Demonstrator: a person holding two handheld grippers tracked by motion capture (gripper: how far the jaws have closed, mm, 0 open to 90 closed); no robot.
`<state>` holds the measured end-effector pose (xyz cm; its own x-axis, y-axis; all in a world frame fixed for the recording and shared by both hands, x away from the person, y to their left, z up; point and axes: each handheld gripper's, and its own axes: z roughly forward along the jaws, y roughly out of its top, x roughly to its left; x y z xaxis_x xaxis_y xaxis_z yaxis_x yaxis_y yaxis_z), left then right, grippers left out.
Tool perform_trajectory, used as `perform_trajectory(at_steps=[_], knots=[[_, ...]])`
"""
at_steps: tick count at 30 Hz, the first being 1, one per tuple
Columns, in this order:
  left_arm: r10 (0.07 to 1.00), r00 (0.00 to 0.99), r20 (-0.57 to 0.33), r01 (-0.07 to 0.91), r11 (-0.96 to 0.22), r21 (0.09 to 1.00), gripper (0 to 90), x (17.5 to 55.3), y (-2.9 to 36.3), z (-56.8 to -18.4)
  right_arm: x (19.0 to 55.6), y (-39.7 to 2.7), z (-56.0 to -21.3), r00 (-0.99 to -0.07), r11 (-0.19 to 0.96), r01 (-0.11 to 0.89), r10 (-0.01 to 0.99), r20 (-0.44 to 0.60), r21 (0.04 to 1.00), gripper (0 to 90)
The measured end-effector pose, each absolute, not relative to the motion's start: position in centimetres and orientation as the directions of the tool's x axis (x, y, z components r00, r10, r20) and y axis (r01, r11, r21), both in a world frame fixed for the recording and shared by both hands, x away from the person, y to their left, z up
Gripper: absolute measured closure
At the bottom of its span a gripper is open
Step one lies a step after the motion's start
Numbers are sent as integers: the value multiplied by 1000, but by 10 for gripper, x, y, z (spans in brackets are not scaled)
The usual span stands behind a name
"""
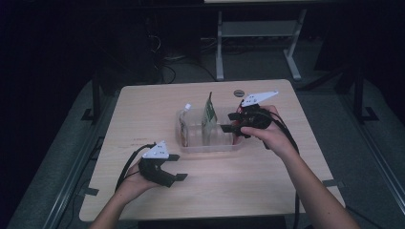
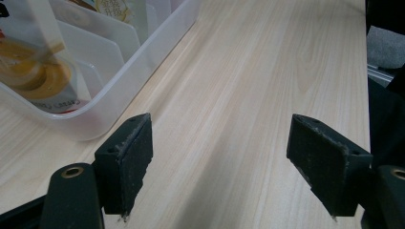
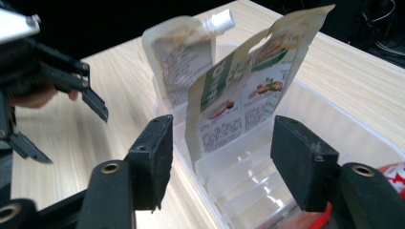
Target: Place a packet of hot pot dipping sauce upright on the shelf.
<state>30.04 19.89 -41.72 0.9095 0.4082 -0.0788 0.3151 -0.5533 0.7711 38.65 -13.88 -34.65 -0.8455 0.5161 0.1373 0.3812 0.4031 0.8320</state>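
- High view: clear bin point(image 1: 210, 145) sits mid-table point(image 1: 143, 109). Spout pouch point(image 1: 184, 125) stands in its left slot, green pouch point(image 1: 208, 119) upright in a slot just right of it.
- High view: right gripper point(image 1: 228, 128) at the bin's right end, level w/ the green pouch; jaws apart, nothing clamped. Left gripper point(image 1: 177, 168) rests on the table near-left of the bin, released, empty.
- Left gripper view: both pads point(image 2: 126, 160) wide apart over bare wood, nothing betw. them. Bin corner point(image 2: 90, 107) at upper left; through the wall a pouch w/ a yellow swirl picture; small print at its bottom too blurred to read.
- Right gripper view: jaws spread, green pouch point(image 3: 250, 90) framed betw. them but not touched; it leans in its divider slot. Spout pouch point(image 3: 184, 62) behind it, white cap point(image 3: 223, 20) up. Red pack point(image 3: 396, 179) at the bin's near-right edge, partly hidden.
- Step, as I judge: pouch looks freshly seated, so back straight out along the jaw line w/o brushing the top edge, or it tips off the divider. Keep pads wide till clear.
- Writing: green pouch has a green band, food pics, dense small text; looks East Asian, not legible. Spout pouch back: fine print, unreadable.
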Motion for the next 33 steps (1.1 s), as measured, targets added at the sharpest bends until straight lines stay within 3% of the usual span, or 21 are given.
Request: perform_trajectory(at_steps=[15, 33], knots=[[400, 912, -95, 330, -574, 749, 222, 299, 199, -418, 359, -149, -360, -861, 422, 355, 495, 116, 834, 295], [432, 895, -112, 379, -603, 702, 212, 284, 215, -427, 311, -178, -411, -859, 505, 401, 498, 122, 764, 232]])
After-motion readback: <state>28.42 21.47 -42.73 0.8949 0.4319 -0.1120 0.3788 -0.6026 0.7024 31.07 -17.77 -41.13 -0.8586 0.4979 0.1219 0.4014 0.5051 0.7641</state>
